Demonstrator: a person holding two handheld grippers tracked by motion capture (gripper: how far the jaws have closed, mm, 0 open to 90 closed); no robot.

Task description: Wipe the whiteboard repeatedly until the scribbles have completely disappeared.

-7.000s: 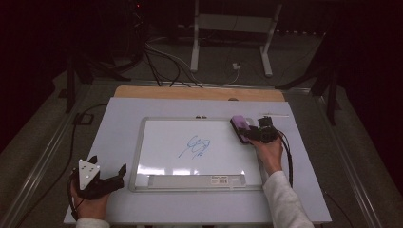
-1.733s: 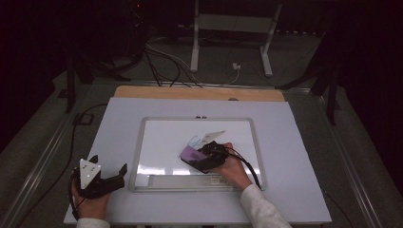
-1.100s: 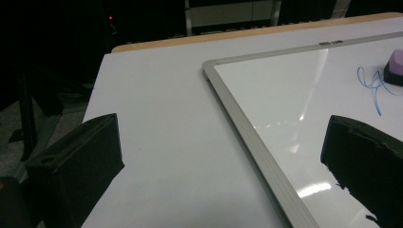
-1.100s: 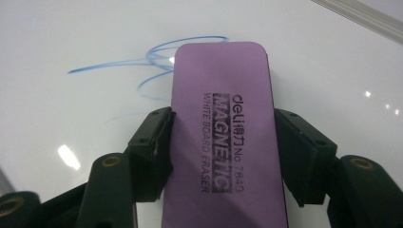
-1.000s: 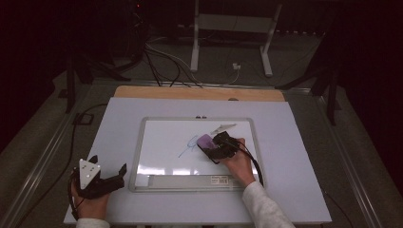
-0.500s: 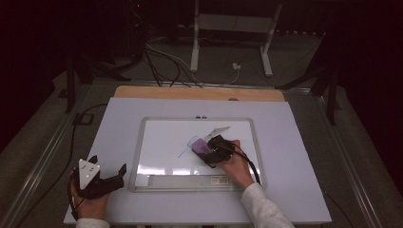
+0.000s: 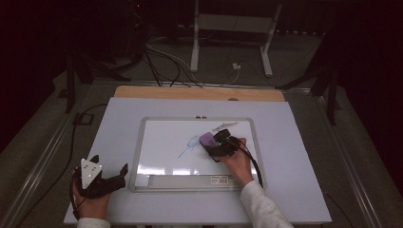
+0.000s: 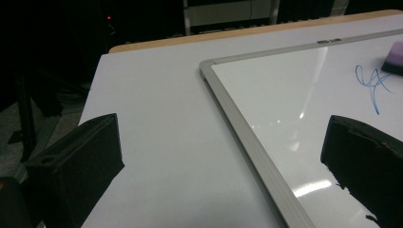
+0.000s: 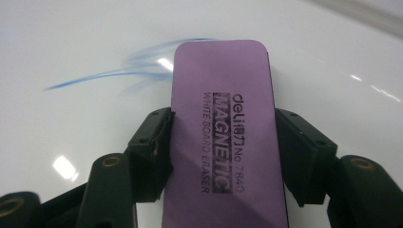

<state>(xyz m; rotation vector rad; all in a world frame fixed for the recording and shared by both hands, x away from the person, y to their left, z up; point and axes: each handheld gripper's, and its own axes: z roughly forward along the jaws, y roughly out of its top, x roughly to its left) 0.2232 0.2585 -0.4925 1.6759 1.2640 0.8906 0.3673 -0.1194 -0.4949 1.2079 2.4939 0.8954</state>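
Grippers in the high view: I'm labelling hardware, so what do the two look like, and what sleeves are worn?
Both are black. The left gripper carries a grey three-cornered plate with small dots; its jaws are chunky black blocks. The right gripper shows a small green light and trails a black cable. Both sleeves are white.

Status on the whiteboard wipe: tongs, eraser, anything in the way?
Right tongs shut on purple eraser, flat on whiteboard. Left tongs open, idle. Blue scribble remains. Nothing blocking.

glossy whiteboard [image 7: 166, 147], seemingly matt plastic eraser [image 9: 223, 133]
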